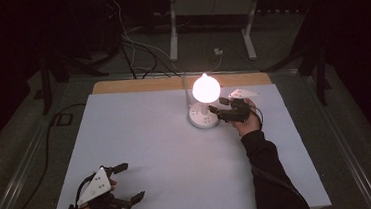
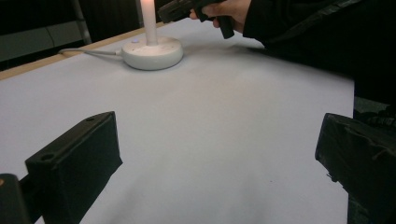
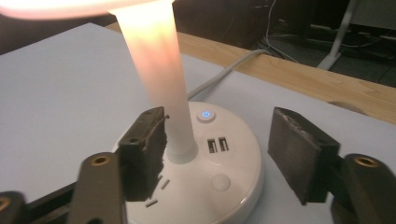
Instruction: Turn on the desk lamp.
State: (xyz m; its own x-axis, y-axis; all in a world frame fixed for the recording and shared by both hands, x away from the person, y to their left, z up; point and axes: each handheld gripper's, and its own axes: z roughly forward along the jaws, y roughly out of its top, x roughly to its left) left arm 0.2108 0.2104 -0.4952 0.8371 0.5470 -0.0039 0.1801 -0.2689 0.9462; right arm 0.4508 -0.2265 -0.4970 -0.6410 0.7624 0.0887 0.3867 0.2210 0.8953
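A small white desk lamp (image 1: 206,88) is lit, and its round base (image 1: 202,117) stands on the white table sheet (image 1: 151,142) at the back middle. My right gripper (image 1: 217,105) is open just right of the base, with its jaws over the base's edge. In the right gripper view the jaws (image 3: 219,154) straddle the base (image 3: 233,186) beside the glowing stem (image 3: 159,70). A blue-lit power button (image 3: 206,115) and two USB ports (image 3: 217,144) lie between them. My left gripper (image 1: 131,181) rests open near the front left corner, holding nothing.
The lamp's white cable (image 3: 224,72) runs back over the wooden table edge (image 1: 142,85). Dark floor, cables and a white stand's legs (image 1: 173,40) lie beyond the table. In the left gripper view the lamp base (image 2: 152,51) and the other hand (image 2: 224,9) sit far across the sheet.
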